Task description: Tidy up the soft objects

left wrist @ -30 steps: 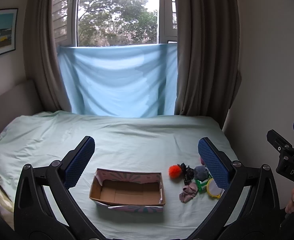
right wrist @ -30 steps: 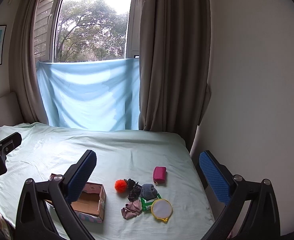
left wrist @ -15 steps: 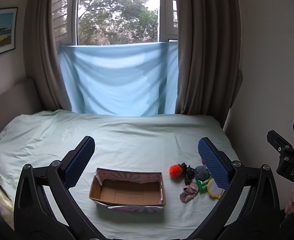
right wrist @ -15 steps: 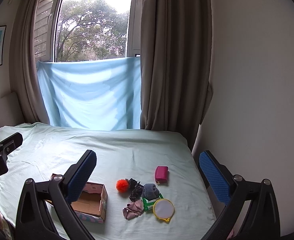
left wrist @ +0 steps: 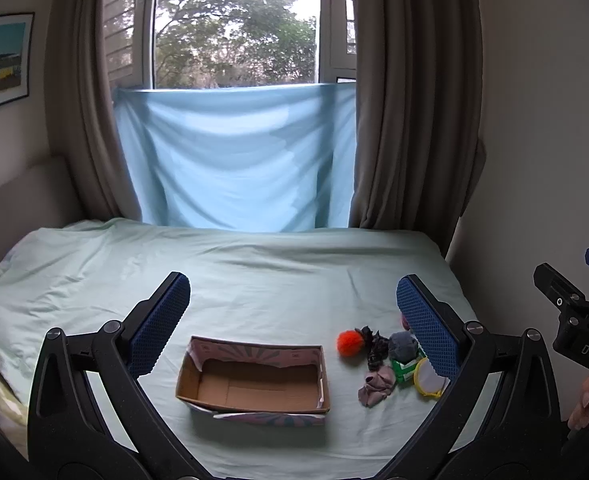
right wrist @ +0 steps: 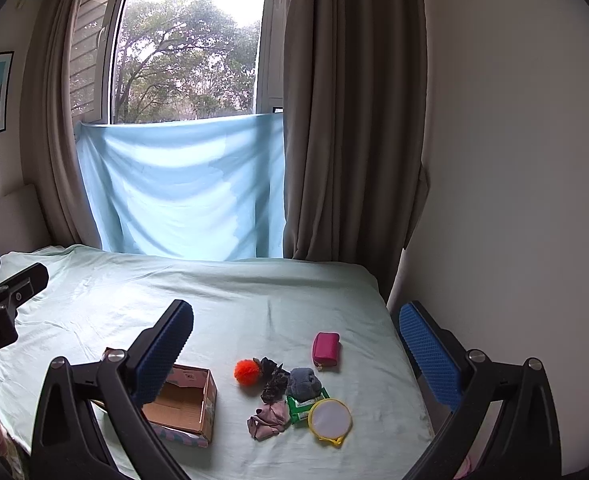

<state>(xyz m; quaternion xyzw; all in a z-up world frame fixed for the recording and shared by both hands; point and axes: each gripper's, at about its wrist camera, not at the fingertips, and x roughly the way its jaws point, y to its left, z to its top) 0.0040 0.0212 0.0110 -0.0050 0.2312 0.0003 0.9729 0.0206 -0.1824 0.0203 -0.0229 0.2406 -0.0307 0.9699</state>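
Observation:
An open cardboard box (left wrist: 254, 384) stands empty on the pale green bed (left wrist: 254, 280); it also shows in the right wrist view (right wrist: 182, 404). To its right lies a cluster: an orange pom-pom (right wrist: 246, 371), a dark scrunchie (right wrist: 273, 380), a grey soft ball (right wrist: 303, 382), a pink-grey cloth (right wrist: 268, 422), a green pack (right wrist: 300, 406), a round yellow-rimmed mirror (right wrist: 329, 420) and a magenta pouch (right wrist: 326, 350). My left gripper (left wrist: 290, 320) is open above the box. My right gripper (right wrist: 294, 352) is open above the cluster. Both are empty.
A wall (right wrist: 514, 200) runs along the bed's right edge. Brown curtains (right wrist: 346, 120) and a hanging blue sheet (right wrist: 182, 188) stand at the far end. The other gripper shows at each view's edge (left wrist: 574, 320).
Both views have shifted slightly; the right gripper has drifted a little, so the cluster sits a bit more to the right in its view. Nothing was grasped or moved.

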